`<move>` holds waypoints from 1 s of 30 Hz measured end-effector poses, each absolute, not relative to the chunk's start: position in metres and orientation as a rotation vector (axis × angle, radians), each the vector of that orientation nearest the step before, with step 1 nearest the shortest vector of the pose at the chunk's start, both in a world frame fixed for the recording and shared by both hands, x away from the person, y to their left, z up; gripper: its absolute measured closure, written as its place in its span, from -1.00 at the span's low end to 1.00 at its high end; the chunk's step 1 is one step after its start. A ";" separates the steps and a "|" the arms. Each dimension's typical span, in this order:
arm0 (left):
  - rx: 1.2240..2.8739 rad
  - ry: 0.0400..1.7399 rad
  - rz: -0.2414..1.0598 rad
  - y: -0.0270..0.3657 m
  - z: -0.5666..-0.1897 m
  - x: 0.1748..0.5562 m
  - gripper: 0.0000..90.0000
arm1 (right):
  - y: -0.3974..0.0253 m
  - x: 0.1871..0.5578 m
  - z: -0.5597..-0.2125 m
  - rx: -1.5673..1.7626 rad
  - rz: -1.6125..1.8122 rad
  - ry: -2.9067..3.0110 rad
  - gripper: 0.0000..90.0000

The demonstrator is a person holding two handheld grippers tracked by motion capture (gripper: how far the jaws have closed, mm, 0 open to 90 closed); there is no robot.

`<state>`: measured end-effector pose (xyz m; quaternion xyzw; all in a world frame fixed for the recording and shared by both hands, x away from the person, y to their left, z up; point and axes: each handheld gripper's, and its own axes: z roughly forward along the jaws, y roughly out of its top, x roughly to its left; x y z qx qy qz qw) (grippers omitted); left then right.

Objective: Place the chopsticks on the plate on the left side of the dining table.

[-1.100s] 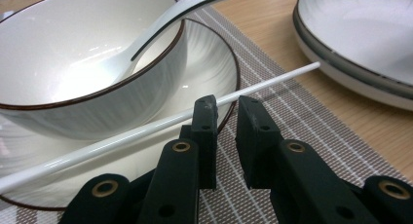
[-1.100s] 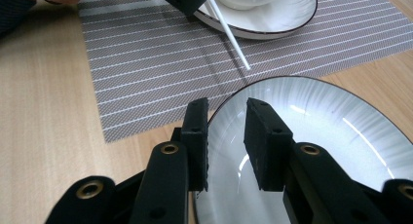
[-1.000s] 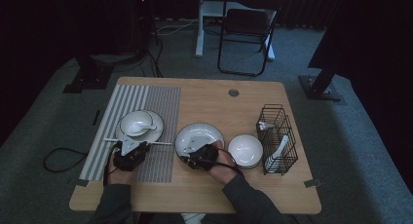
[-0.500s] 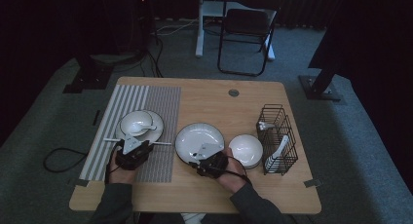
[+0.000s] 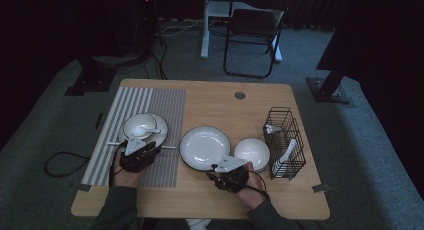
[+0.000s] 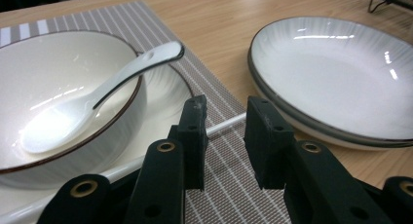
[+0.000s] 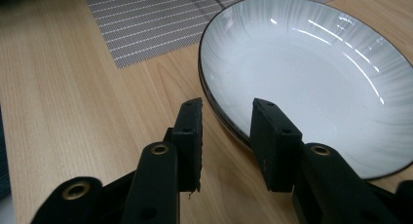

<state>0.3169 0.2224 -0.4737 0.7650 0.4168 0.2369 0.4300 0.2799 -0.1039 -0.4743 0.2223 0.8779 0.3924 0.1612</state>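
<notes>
A wide white plate (image 5: 205, 147) with a dark rim sits at the middle of the wooden counter (image 5: 210, 97), just beside the edge of a striped placemat (image 5: 150, 102). The right gripper (image 5: 226, 174) hangs at the plate's near edge, its fingers (image 7: 189, 136) parted and empty, lined up with the rim as if to take it by the lip. A flat plate offers little else to pinch, which would explain the low, edge-on approach.

On the placemat, a white bowl (image 5: 140, 125) holding a white spoon (image 5: 142, 134) stands on a second plate (image 5: 159, 122). The left gripper (image 5: 139, 152) waits at its near side, fingers (image 6: 194, 131) likewise spread and grasping nothing. A thin white stick (image 6: 225, 124), perhaps a chopstick, lies across the mat just beyond them.

From above, a smaller white bowl (image 5: 252, 153) lies to the right of the centre plate, close against its rim, and a black wire rack (image 5: 286, 140) with white spoons stands farther right.

The right gripper view brings out the ribbed inside of the plate (image 7: 311, 73) and what looks like a second rim under it, suggesting a stack of two. The left gripper view catches the bowl's brown rim (image 6: 68, 102) and the spoon's handle (image 6: 146, 63) resting on that rim, toward the centre plate (image 6: 336, 73).
</notes>
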 end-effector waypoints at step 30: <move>1.935 0.903 0.536 0.194 -0.447 0.329 0.44 | -0.125 0.269 -0.504 0.729 1.082 2.503 0.33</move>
